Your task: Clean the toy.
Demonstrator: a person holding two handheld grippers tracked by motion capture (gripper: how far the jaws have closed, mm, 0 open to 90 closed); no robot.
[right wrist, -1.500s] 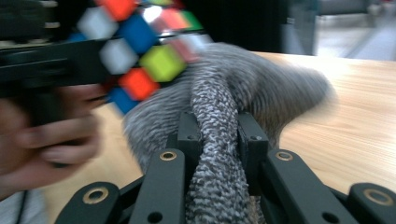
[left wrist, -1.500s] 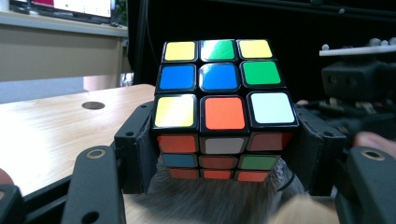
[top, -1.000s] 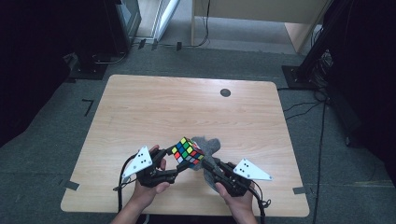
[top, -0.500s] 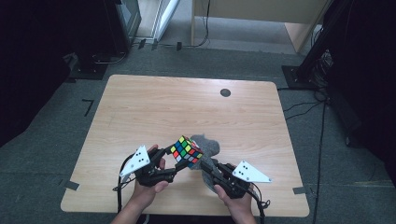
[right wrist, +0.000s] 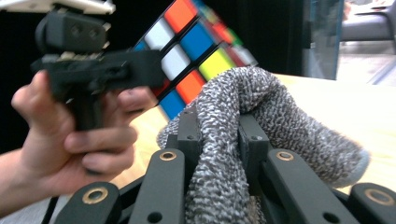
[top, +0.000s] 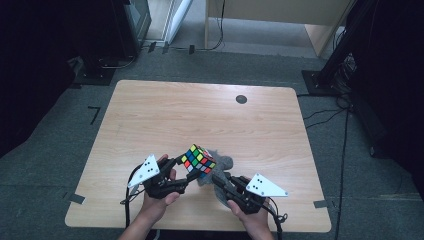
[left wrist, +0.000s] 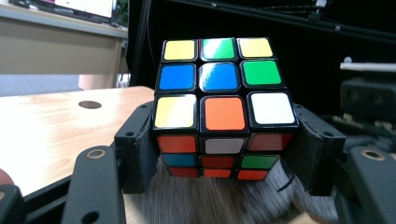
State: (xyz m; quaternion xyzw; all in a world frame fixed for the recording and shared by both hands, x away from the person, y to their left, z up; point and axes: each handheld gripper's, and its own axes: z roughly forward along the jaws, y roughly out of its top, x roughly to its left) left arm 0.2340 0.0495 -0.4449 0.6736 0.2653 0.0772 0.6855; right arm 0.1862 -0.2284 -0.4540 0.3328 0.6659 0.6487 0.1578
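lab or office test room: light wood table [top: 165, 115] alone on grey carpet [top: 65, 150], black stand bases [top: 320, 80] and loose cables [top: 325, 112] on the floor, tape marks [top: 93, 114] by the table, desk with a monitor [left wrist: 88, 5] behind.

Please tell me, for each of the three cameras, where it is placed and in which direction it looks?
High view: above the person's side, looking forward and down on the table; both hands and forearms enter from below.
Left gripper view: on the left gripper, looking along its jaws, which clamp the puzzle cube.
Right gripper view: on the right gripper, whose jaws pinch the grey cloth; the left hand shows beyond.
All three views share the cube and cloth.
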